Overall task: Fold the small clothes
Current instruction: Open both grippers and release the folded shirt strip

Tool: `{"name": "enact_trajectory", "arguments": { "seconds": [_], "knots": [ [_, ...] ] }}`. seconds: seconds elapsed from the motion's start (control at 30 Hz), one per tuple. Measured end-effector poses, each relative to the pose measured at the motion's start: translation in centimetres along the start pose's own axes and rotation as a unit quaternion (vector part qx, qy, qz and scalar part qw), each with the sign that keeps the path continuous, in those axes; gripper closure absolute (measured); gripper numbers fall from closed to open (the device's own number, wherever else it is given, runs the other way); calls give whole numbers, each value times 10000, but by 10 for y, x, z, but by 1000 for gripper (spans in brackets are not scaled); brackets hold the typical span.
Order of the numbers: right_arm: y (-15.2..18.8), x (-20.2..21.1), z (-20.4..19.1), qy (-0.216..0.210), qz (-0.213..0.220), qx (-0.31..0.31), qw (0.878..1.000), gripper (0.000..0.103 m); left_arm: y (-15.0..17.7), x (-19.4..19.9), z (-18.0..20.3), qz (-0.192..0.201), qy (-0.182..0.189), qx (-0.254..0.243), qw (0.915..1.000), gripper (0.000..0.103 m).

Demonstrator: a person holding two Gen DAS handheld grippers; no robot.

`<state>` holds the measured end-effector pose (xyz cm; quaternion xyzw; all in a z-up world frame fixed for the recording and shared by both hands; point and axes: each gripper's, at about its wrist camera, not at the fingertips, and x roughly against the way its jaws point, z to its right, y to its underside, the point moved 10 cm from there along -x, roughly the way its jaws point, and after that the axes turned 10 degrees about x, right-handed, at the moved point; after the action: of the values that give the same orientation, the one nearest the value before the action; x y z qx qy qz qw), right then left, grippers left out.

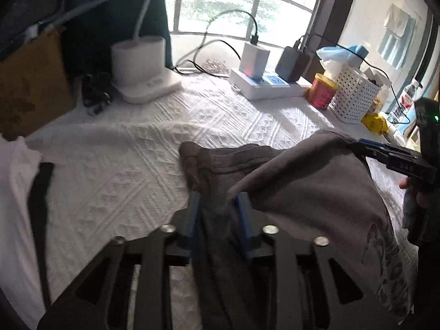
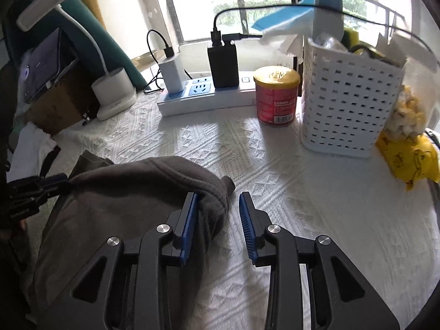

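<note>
A grey garment [image 1: 302, 181] with printed lettering lies bunched on the white textured cloth [image 1: 123, 165] that covers the table. My left gripper [image 1: 217, 195] is open, and a loose ridge of the grey fabric runs between its blue pads. At the right edge of that view, the right gripper [image 1: 360, 145] has its tips at the garment's far fold. In the right wrist view the garment [image 2: 132, 187] humps up at lower left. My right gripper [image 2: 218, 195] is open there: the fold rests against the left pad [image 2: 189, 217], and the right pad [image 2: 247, 220] stands free over the tablecloth. The left gripper [image 2: 62, 181] reaches the garment's left edge.
Along the back stand a white lamp base [image 1: 143, 66], a power strip [image 1: 264, 85] with chargers and cables, a red can [image 2: 276, 99], a white perforated basket [image 2: 349, 101] and a yellow bag [image 2: 407, 162]. A white garment [image 1: 16, 192] and a cardboard box [image 1: 30, 82] sit at the left.
</note>
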<state>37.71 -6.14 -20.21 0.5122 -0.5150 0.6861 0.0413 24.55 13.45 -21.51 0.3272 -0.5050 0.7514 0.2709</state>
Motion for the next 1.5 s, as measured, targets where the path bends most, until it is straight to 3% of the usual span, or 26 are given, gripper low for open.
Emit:
{"name": "enact_trajectory", "arguments": {
  "seconds": [0.2,0.5,0.83,0.97,1.1,1.27,1.5],
  "knots": [
    [12,25,-11,44,79,-8,10000,69,0,28,-1,244,74,85,9996,68],
    [39,59,-36,45,118,7,9999,69,28,59,7,288,258,44,9992,68],
    [78,85,-58,42,107,-78,9999,69,78,86,35,141,695,-213,9973,67],
    [93,93,-65,50,98,-96,9999,69,100,91,44,20,853,-196,9962,56],
    [107,102,-71,47,110,-120,9999,69,119,92,46,-95,749,-208,9969,56],
    [124,110,-77,18,112,-155,9998,69,138,106,56,-130,997,-228,9947,56],
    [145,118,-82,-14,104,-177,9998,69,161,114,49,-194,1173,117,9928,56]
  ]
}}
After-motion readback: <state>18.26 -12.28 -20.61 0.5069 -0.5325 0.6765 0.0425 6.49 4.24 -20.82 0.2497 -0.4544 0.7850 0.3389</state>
